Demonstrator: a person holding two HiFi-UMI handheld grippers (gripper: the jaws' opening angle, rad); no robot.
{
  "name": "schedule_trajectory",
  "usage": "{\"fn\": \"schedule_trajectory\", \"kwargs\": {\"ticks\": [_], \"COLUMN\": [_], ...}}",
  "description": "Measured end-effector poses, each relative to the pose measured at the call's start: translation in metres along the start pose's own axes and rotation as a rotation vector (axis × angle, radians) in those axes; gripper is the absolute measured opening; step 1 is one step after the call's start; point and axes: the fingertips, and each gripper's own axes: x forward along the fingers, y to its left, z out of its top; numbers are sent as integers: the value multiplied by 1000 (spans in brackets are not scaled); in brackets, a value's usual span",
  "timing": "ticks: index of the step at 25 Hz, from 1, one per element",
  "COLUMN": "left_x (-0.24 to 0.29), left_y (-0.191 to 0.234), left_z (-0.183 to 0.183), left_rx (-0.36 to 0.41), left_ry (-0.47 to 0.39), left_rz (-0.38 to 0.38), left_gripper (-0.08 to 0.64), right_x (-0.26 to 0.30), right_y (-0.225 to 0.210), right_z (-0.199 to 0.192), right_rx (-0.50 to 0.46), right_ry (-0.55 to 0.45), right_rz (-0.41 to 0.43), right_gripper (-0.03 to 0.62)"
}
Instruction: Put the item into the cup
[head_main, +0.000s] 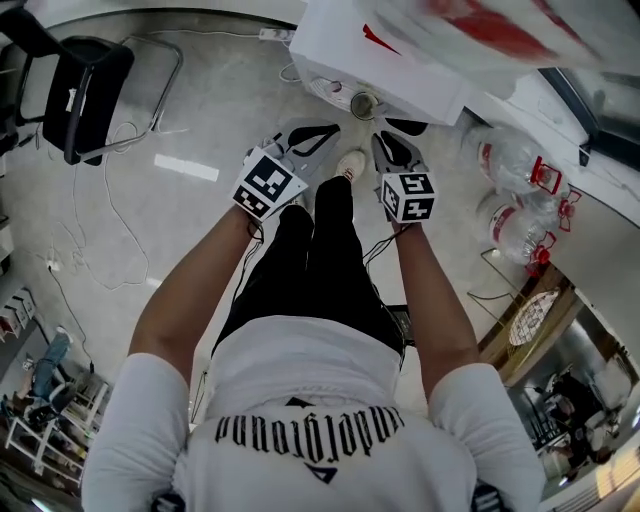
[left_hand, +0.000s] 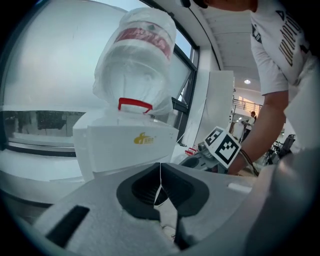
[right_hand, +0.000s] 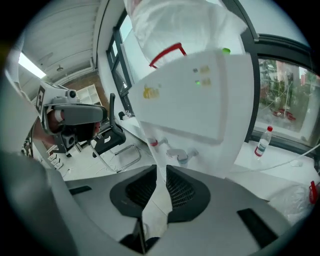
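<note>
A small cup (head_main: 364, 103) stands on the drip tray of a white water dispenser (head_main: 400, 60) straight ahead of me. I see no separate item. My left gripper (head_main: 312, 135) is held low before the dispenser, left of the cup. In its own view the left gripper (left_hand: 160, 167) has its pad tips touching and holds nothing. My right gripper (head_main: 400, 135) hovers just right of the cup. In its own view the right gripper (right_hand: 161, 170) shows a narrow gap between the pads with nothing in it. The dispenser's taps (right_hand: 182, 156) lie beyond that gap.
A bagged water bottle (left_hand: 137, 55) sits upside down on the dispenser. Two big water bottles (head_main: 515, 190) lie on the floor to the right. A black chair (head_main: 85, 85) stands at the far left, with a white cable (head_main: 90, 250) trailing over the floor. A shoe (head_main: 350, 163) shows between the grippers.
</note>
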Motion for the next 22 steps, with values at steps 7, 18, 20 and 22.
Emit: {"fn": "schedule_trajectory", "kwargs": {"ticks": [7, 18, 20, 22], "left_x": [-51, -140, -156, -173], "left_y": [-28, -79, -87, -94], "left_z": [43, 132, 149, 165], "left_rx": [1, 35, 34, 32], "left_ry": [-44, -154, -172, -188], "left_rz": [12, 30, 31, 32], "left_gripper": [17, 17, 17, 17], "right_x": [-69, -190, -209, -228], "right_y": [50, 129, 145, 159], "right_z": [54, 166, 178, 189], "right_rx": [-69, -171, -188, -205], "right_ry": [-80, -283, -303, -316], "right_rz": [49, 103, 111, 116], "right_gripper": [46, 35, 35, 35]}}
